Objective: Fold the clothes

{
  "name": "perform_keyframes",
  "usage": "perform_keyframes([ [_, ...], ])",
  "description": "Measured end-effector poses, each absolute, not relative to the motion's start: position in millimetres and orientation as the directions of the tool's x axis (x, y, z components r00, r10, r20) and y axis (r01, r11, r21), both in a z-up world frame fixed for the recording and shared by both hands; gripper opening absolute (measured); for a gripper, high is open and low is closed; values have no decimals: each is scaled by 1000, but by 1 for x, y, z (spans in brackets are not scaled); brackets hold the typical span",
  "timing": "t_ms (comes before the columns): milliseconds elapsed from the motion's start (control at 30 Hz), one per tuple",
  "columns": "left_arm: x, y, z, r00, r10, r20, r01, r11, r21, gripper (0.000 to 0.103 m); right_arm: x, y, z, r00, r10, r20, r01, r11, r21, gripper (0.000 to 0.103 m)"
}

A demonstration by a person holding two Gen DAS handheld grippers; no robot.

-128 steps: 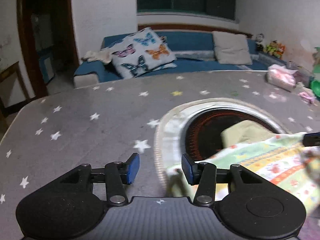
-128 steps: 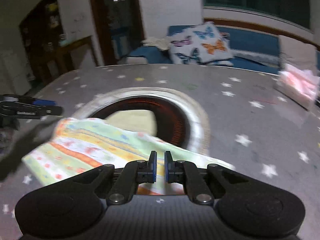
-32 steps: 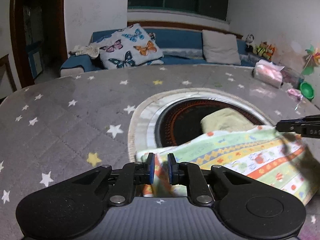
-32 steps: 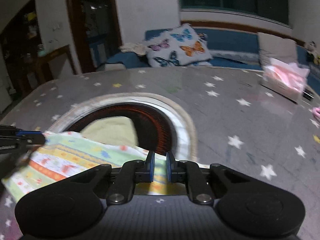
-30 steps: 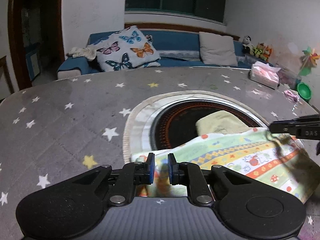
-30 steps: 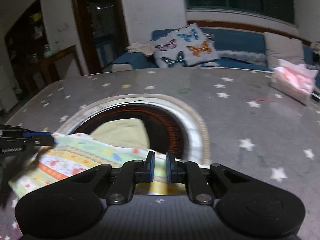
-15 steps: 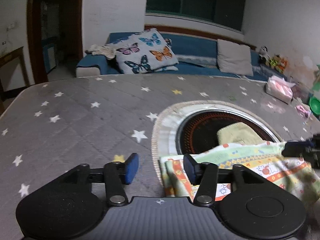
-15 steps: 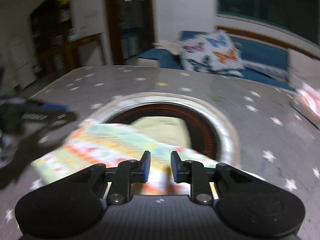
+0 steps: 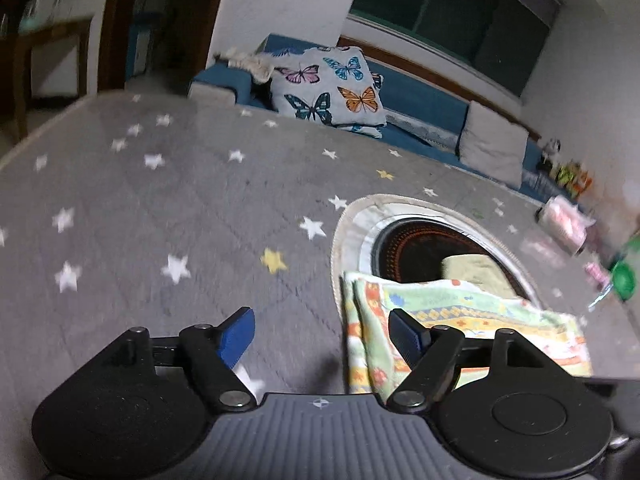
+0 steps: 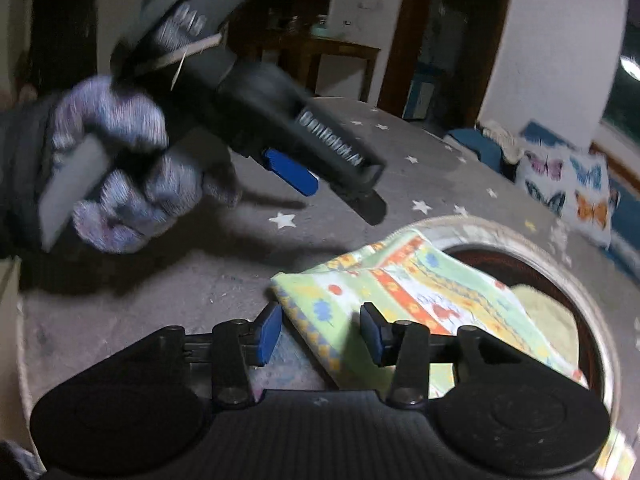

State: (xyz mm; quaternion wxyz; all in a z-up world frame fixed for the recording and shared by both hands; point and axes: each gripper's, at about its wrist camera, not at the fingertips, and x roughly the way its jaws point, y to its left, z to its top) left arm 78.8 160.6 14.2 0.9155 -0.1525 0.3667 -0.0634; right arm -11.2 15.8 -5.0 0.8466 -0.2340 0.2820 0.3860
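A folded cloth with green, yellow and orange print (image 9: 460, 320) lies on the grey star-patterned table, partly over a round dark opening. It also shows in the right wrist view (image 10: 400, 292). My left gripper (image 9: 322, 334) is open and empty, its right finger beside the cloth's left edge. My right gripper (image 10: 320, 330) is open and empty, with a corner of the cloth between its fingers. The left gripper in a gloved hand (image 10: 280, 132) hovers up left in the right wrist view.
A round dark opening with a pale rim (image 9: 400, 240) holds a yellow-green cloth (image 9: 476, 270). A blue sofa with a butterfly pillow (image 9: 332, 88) stands beyond the table. A pink tissue pack (image 9: 564, 222) and a green cup (image 9: 622, 280) sit at the right.
Both grippers have opened and let go of the cloth, which now lies folded on the table. The left gripper has drawn back to the left; the right view has swung left.
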Motion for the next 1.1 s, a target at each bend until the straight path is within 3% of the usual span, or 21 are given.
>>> perform_keyframes([
  [100,74,164,13,713,-261,-651,-9,925,-381,76,-14,26,-11,566,498,-656,-778,586,-226,41],
  [167,72,164,12,705,-282,-650,-16,911,-413,76,-13,27,-11,572,492,-656,-772,593,-228,25],
  [267,71,164,10,693,-312,-650,-33,886,-462,78,-10,19,-3,576,507,-641,-760,622,-191,15],
  [400,71,165,5,668,-368,-646,-83,827,-556,83,-7,4,14,586,534,-609,-739,661,-131,12],
  [533,77,160,-2,644,-438,-628,-104,762,-639,81,-7,-9,24,587,553,-591,-725,684,-81,11],
  [633,81,152,-6,629,-475,-615,-99,736,-669,63,-10,-14,27,583,563,-586,-725,686,-62,10],
  [700,83,148,-10,618,-497,-609,-95,722,-686,31,-12,-16,27,576,570,-586,-730,681,-54,10],
  [767,85,144,-14,607,-520,-602,-91,706,-702,17,-13,-18,27,565,577,-590,-736,675,-44,11],
  [933,83,144,-15,614,-512,-601,-80,717,-692,11,-10,-45,30,563,585,-583,-698,715,43,18],
  [1100,81,143,-14,619,-502,-604,-65,734,-676,11,12,-98,24,663,451,-598,-532,845,48,21],
])
